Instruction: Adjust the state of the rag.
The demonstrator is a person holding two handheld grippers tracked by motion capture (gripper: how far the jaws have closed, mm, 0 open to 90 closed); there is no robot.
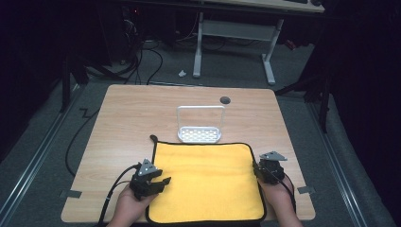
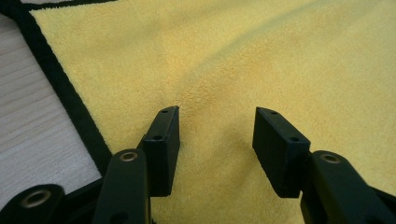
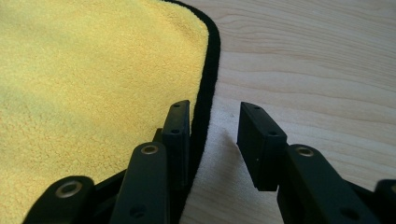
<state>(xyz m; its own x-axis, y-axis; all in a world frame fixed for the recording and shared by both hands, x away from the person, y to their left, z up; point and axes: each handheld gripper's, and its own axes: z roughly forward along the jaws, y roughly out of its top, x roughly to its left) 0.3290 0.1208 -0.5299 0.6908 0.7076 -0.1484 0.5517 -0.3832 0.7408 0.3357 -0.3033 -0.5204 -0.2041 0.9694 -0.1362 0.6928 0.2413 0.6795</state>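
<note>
Fingers (image 2: 163,140) of the left gripper (image 2: 217,126) stand apart over the yellow cloth (image 1: 208,182), nothing pinched between them, hovering just inside the cloth's left edge. Those of the right gripper (image 3: 212,135) are also spread and grasp nothing; they straddle the cloth's black-trimmed right edge, one over the trim, the other over bare wood. The cloth lies flat at the near edge of the table (image 1: 127,109), midway between its left and right sides, its near hem at the table's edge. Just beyond its far edge stands a white rack (image 1: 200,124), and a dark round hole (image 1: 225,100) sits toward the far edge. Grey carpet, cables and a white desk frame (image 1: 234,33) fill the dim room behind. Both hands come in from the near edge, the left hand (image 1: 130,205) angled inward, the right hand (image 1: 279,196) pointing ahead.
</note>
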